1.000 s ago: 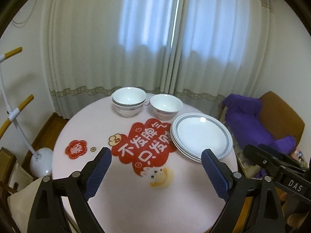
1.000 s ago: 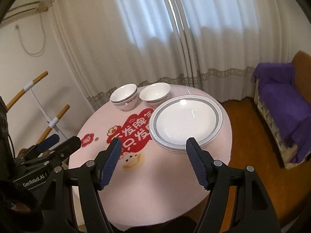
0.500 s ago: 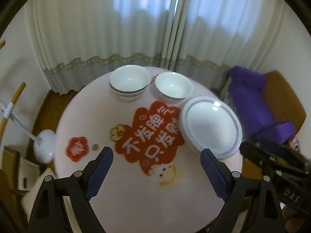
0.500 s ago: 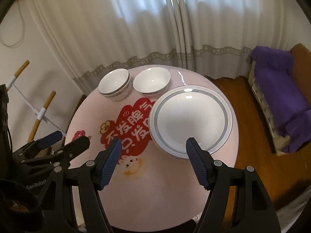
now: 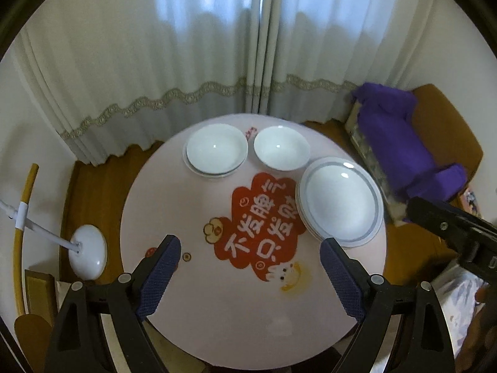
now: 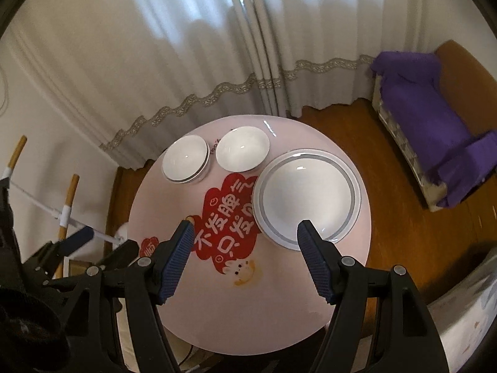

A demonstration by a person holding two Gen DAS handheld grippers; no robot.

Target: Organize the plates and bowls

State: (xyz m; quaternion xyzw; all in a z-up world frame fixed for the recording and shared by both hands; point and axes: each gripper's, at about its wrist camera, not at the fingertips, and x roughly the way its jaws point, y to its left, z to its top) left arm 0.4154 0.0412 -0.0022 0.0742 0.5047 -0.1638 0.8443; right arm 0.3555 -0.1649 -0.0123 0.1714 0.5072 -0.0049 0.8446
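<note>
A round pink table [image 5: 217,310] [image 6: 279,304] carries a stack of white bowls [image 5: 216,149] [image 6: 184,163] at the far left, a single white bowl [image 5: 281,147] [image 6: 242,148] beside it, and a stack of grey-rimmed white plates [image 5: 340,201] [image 6: 307,193] at the right. My left gripper [image 5: 250,247] is open and empty, high above the table's near half. My right gripper [image 6: 245,228] is open and empty, high above the near edge of the plates. The right gripper also shows in the left wrist view [image 5: 450,230], and the left gripper shows in the right wrist view [image 6: 77,242].
A red sticker with white characters [image 5: 261,220] [image 6: 226,214] lies at the table's middle. A white floor-lamp base [image 5: 88,253] with yellow-tipped rods stands left of the table. A brown chair with a purple cloth [image 5: 413,146] [image 6: 435,130] stands at the right. Curtains hang behind.
Both grippers have risen and tilted down, so the table is seen more from above. The bowls and plates have not moved. Both grippers stay open.
</note>
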